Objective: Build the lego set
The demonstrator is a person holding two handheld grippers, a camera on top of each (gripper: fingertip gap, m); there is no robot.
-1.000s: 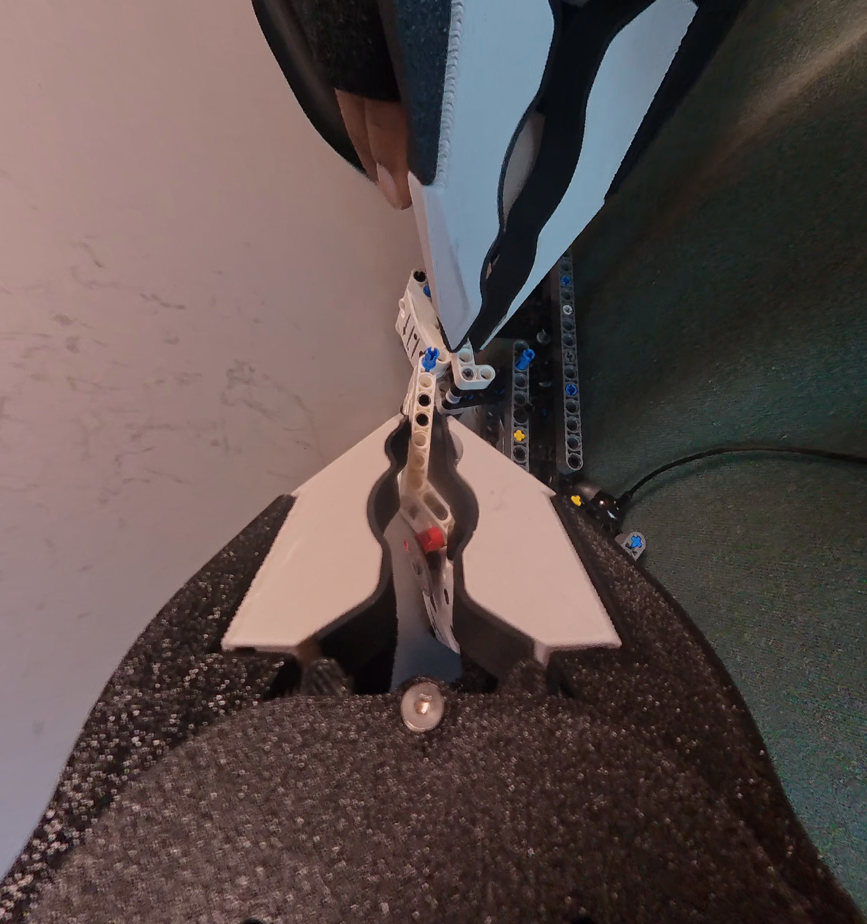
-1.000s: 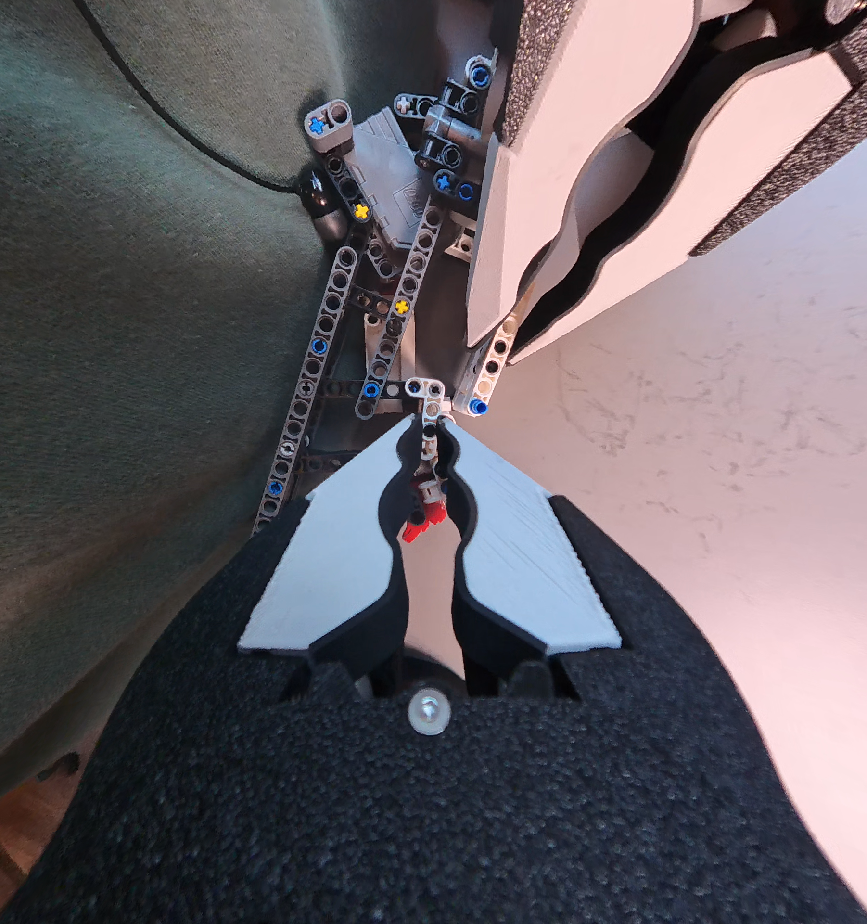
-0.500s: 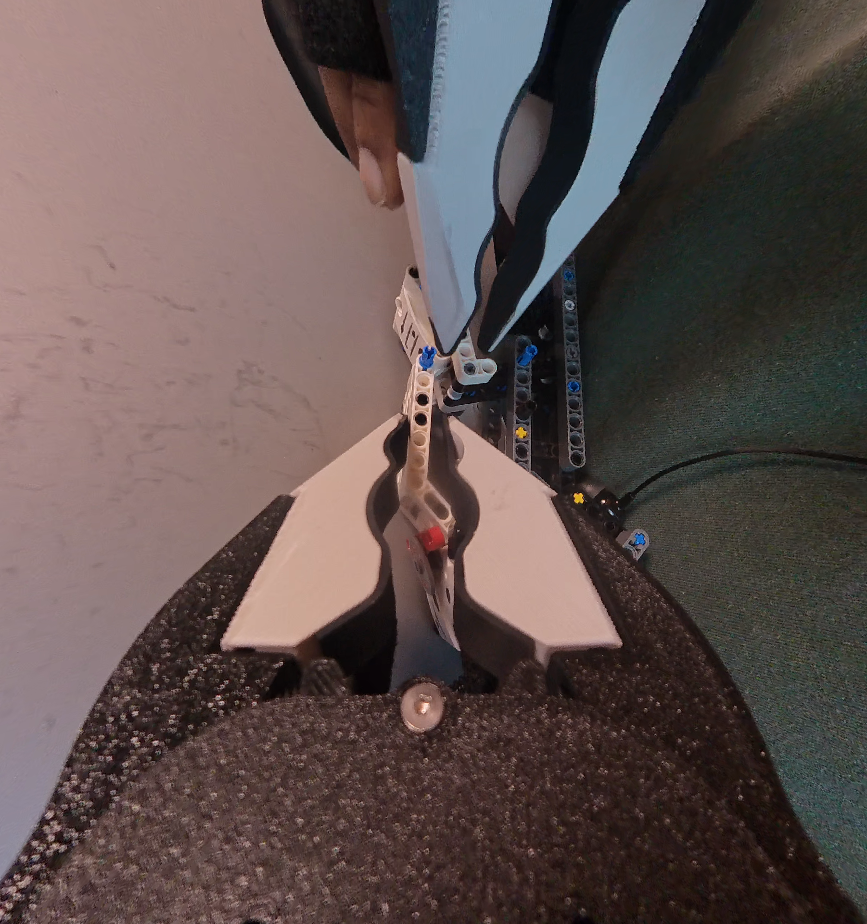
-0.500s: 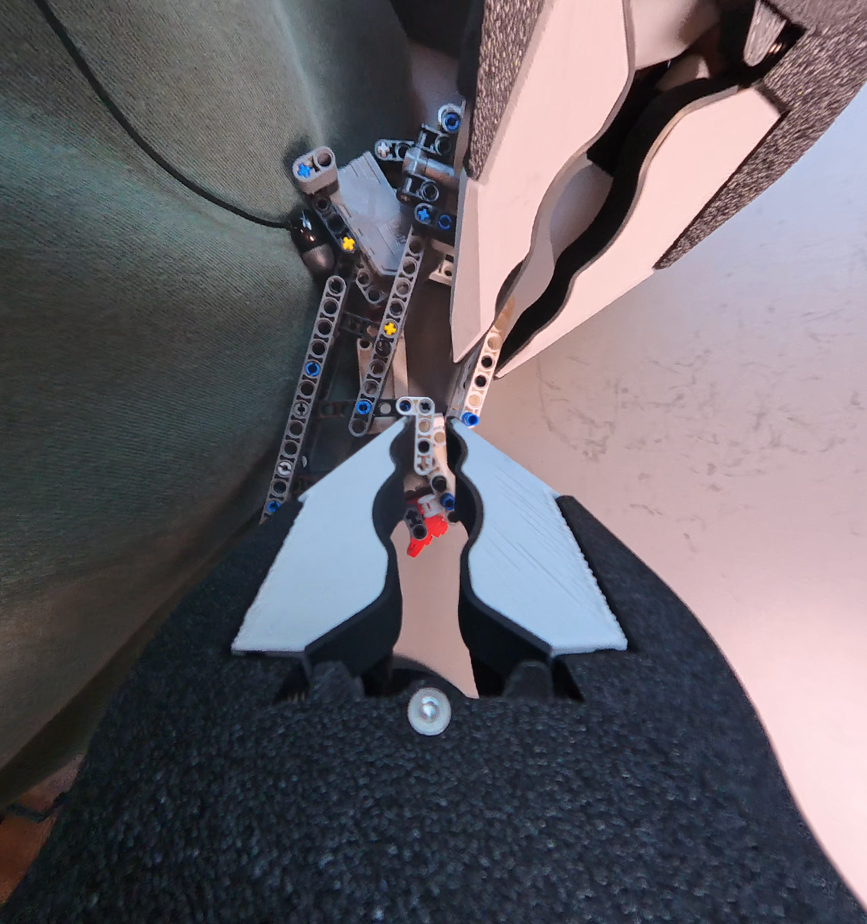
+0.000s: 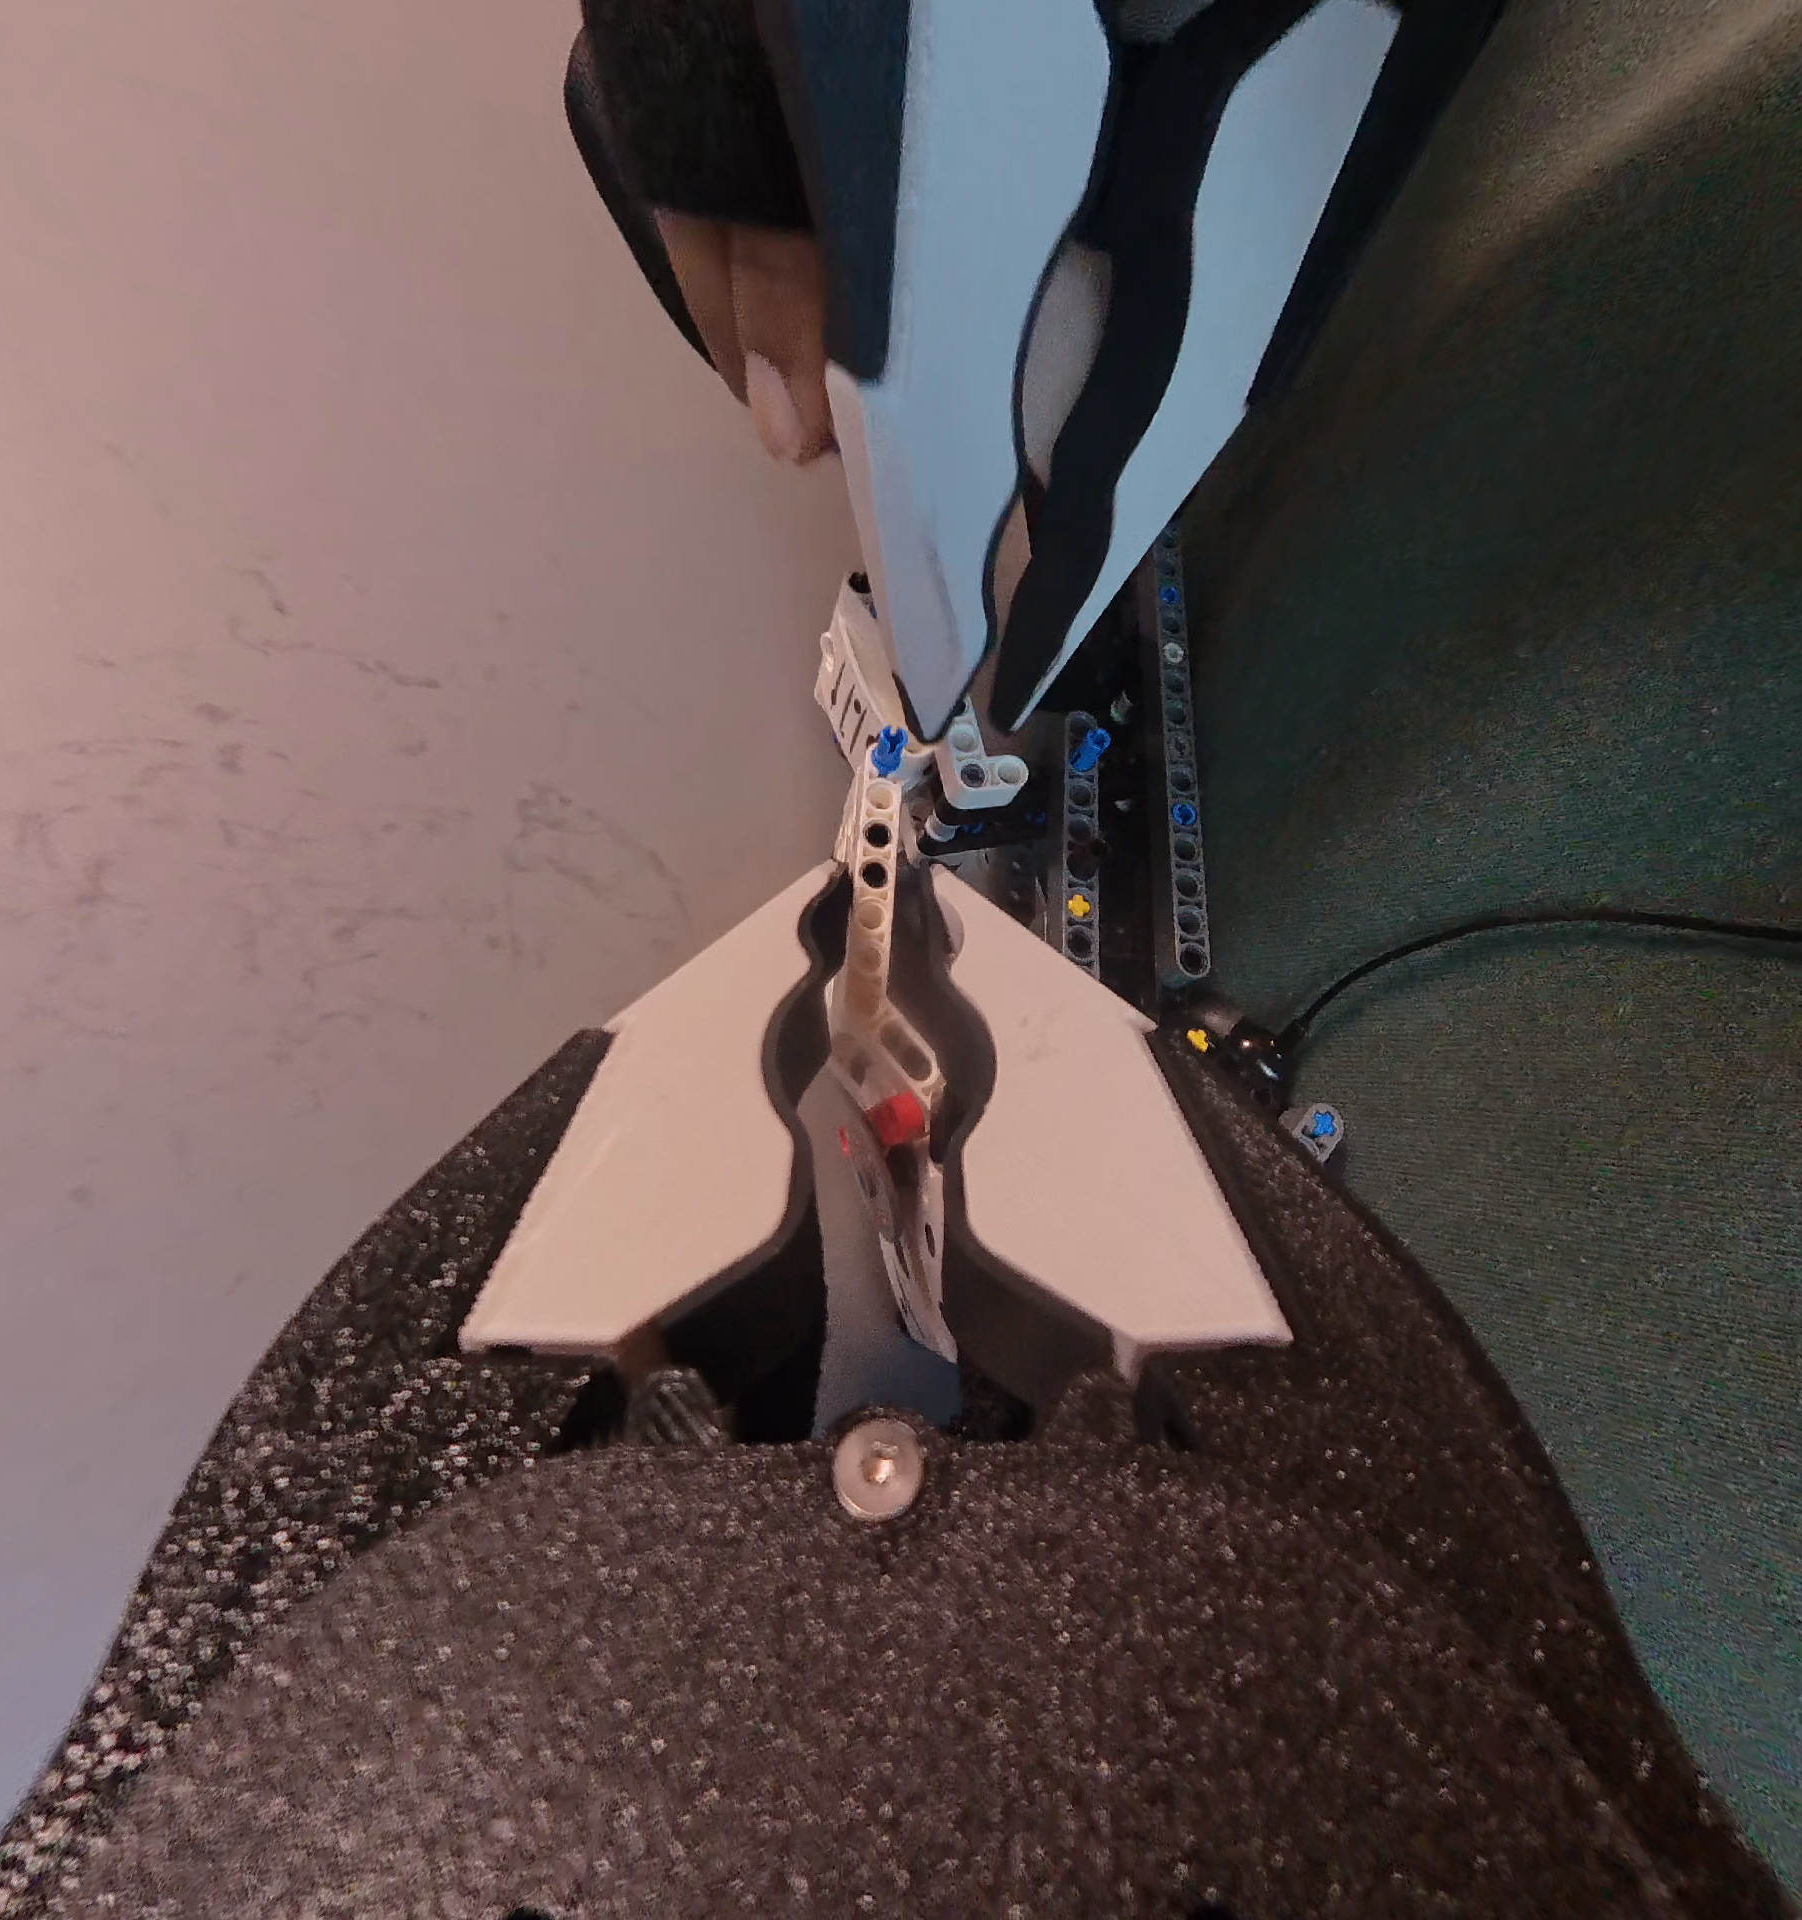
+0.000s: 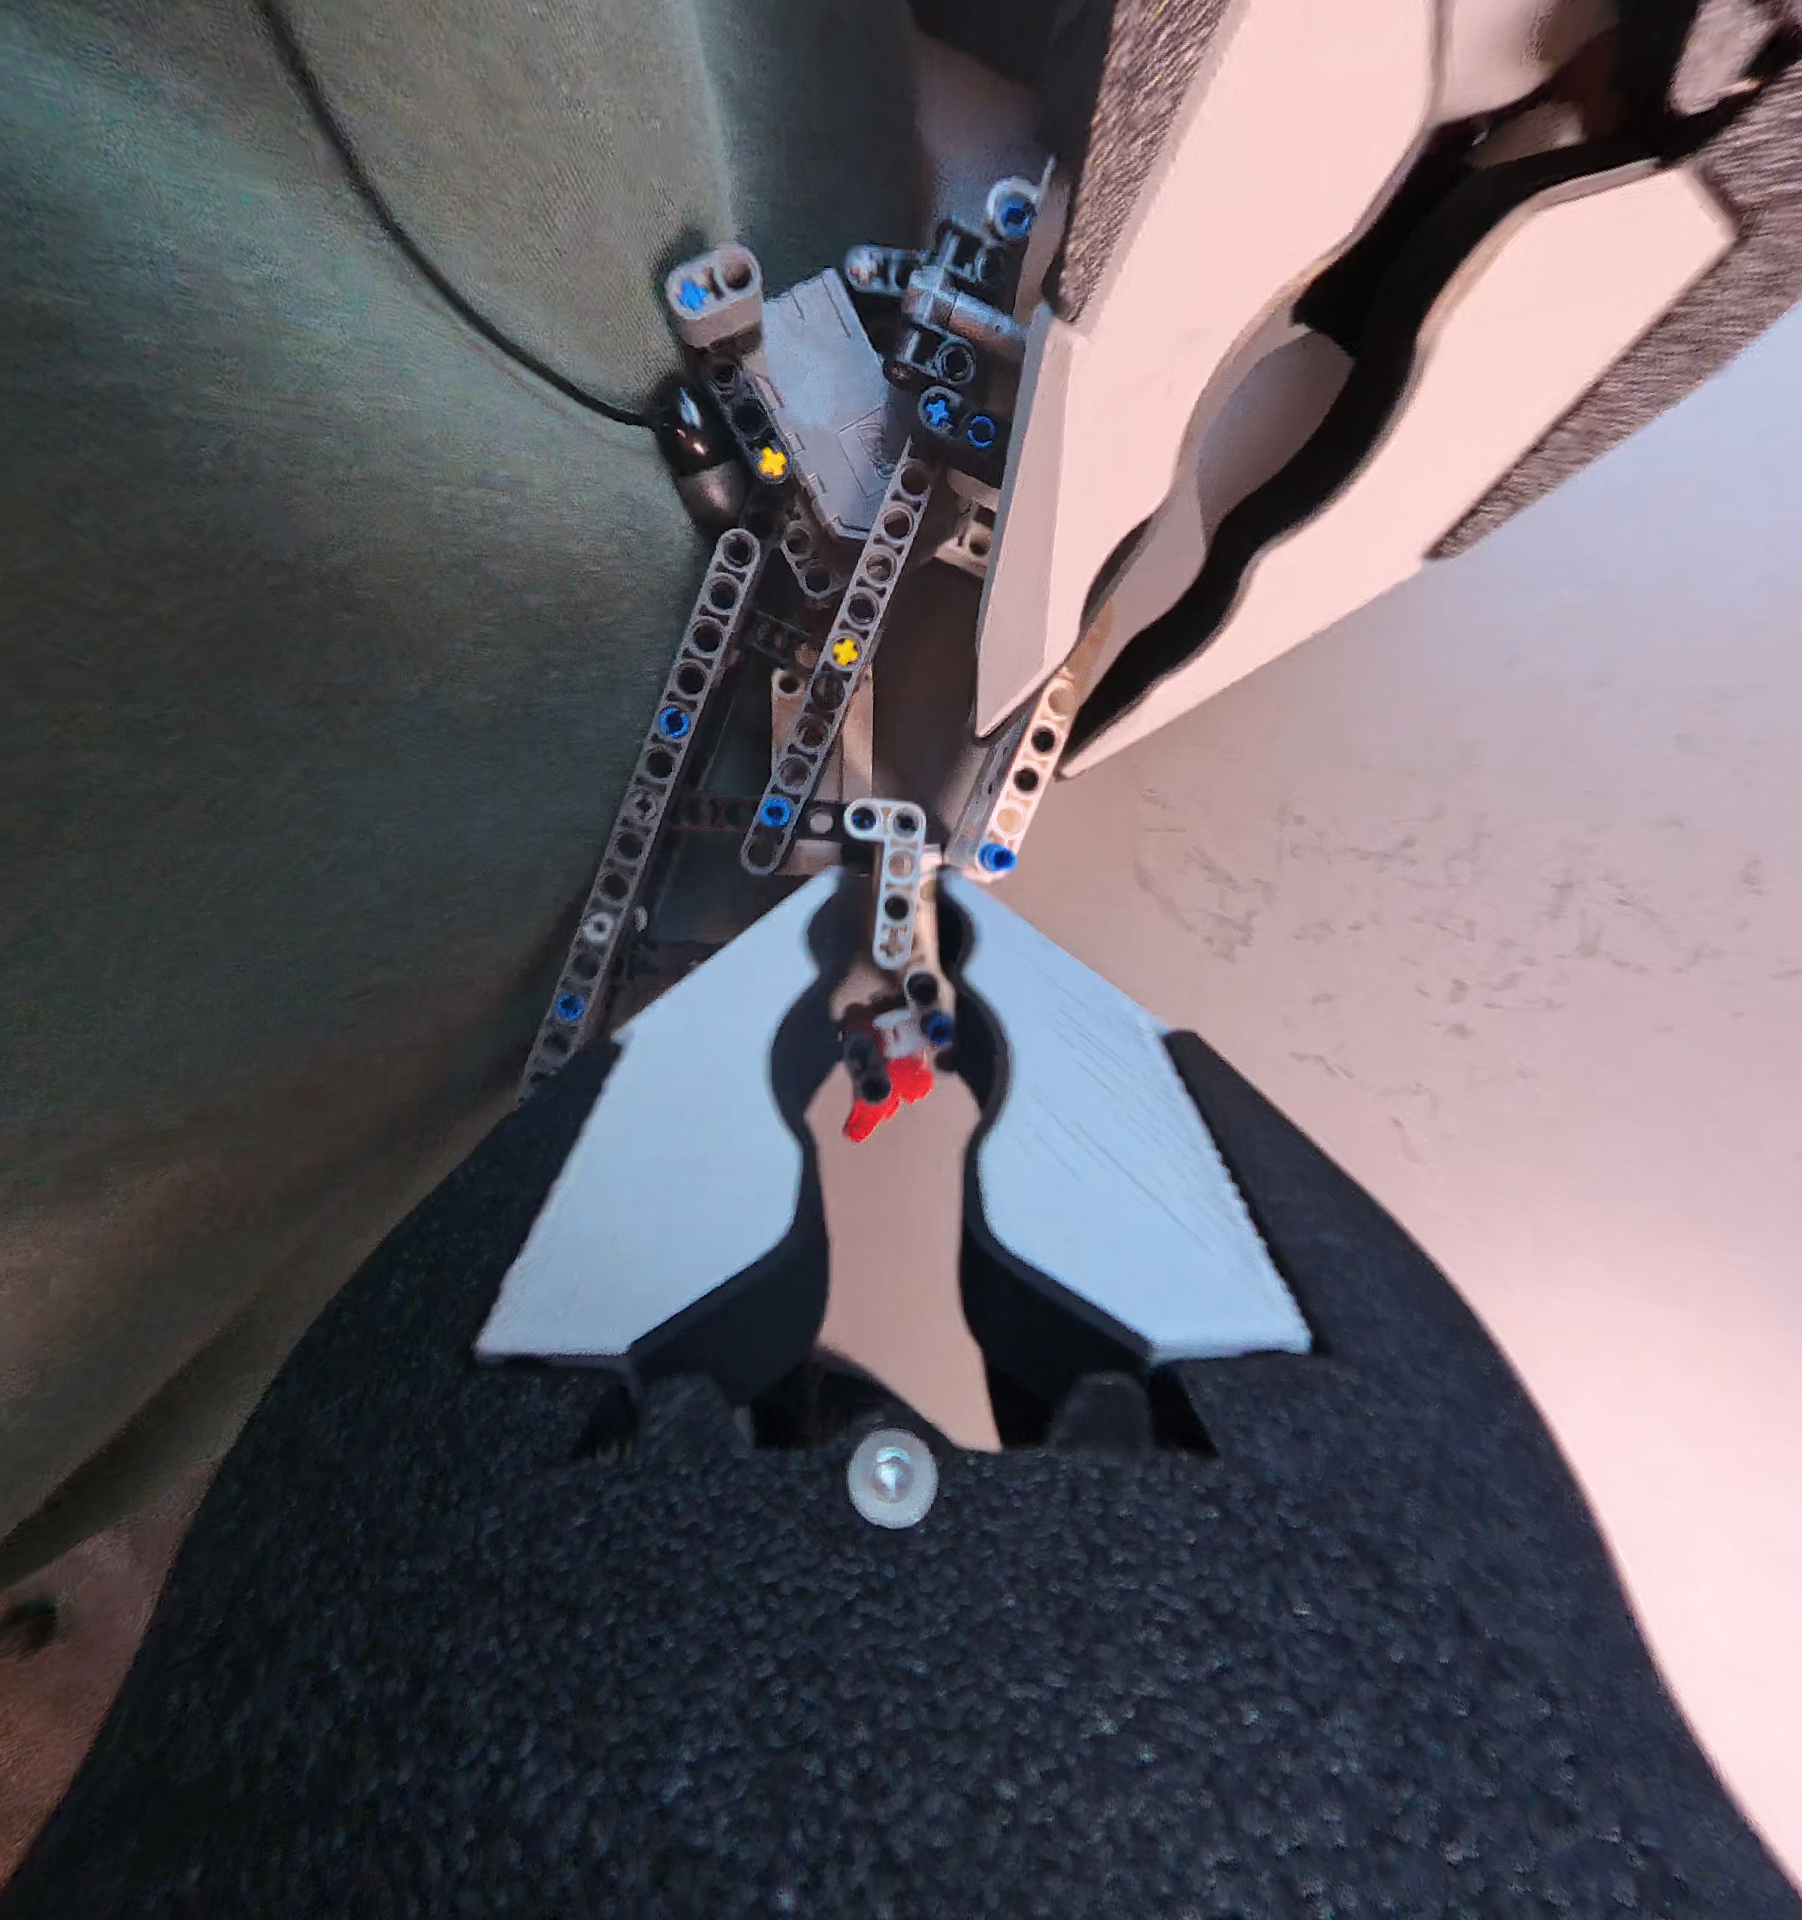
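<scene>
**Lego build clamped from two sides at the table's edge**

Where the pale marbled table point(image 5: 305, 727) meets a dark green cloth point(image 5: 1551, 727), the lego assembly point(image 6: 803, 623) of grey holed beams is seen, with a black cable point(image 5: 1499, 935) running off it. Open table is left on the pale side only. The left gripper point(image 5: 881, 894) is closed on a white beam point(image 5: 871, 914) of the build. The right gripper point(image 6: 902, 894) is closed on a small white L-shaped piece point(image 6: 892, 862). A fingertip point(image 5: 772, 384) is seen beside its shell.
</scene>
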